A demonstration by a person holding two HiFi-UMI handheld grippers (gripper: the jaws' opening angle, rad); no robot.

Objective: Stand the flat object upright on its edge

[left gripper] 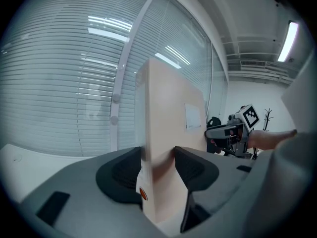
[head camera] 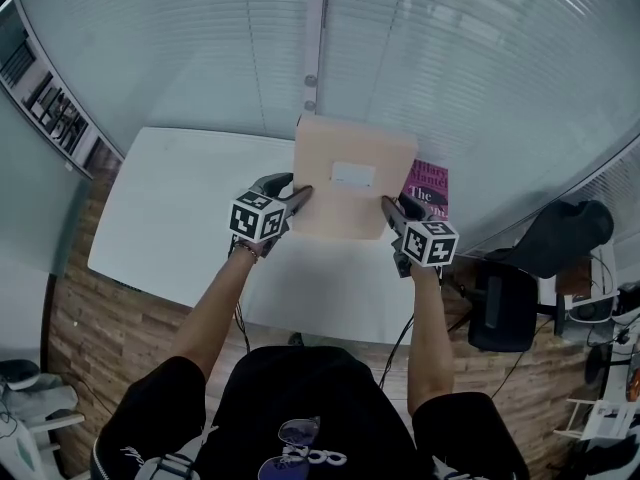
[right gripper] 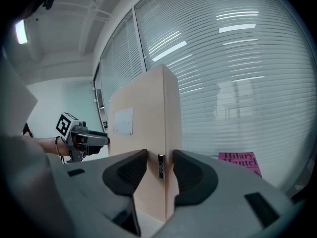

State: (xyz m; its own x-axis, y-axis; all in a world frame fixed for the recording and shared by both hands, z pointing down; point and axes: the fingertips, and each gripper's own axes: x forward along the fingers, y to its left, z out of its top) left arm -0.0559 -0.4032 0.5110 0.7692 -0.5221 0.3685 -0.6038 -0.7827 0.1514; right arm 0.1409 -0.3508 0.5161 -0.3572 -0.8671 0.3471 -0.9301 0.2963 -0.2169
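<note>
Jaws of the left gripper (head camera: 303, 196) pinch the left edge of a flat beige box (head camera: 350, 158), dark pads pressed on either side of it. The jaws of the right gripper (head camera: 388, 206) clamp the opposite edge in the same way, with a small dark strip on that edge showing between the pads. The box stands upright between the two grippers, its broad face turned toward the person and a white label (head camera: 352, 175) showing on that face. Its lower edge is down at the white table (head camera: 170, 208), near the far side, though the gripper bodies hide whether it actually rests there. Each gripper carries its marker cube just behind the jaws, and a bare forearm runs back from each to the person's dark sleeves; there is a bracelet on the left wrist. Just beyond the right gripper, a pink book (head camera: 430, 186) lies flat on the table, partly hidden behind the box's right side. Behind the table rises a glass wall with horizontal blinds (head camera: 450, 68). Off to the right of the table stands a black office chair (head camera: 505, 303) on the wooden floor (head camera: 70, 308), with cables trailing nearby.
</note>
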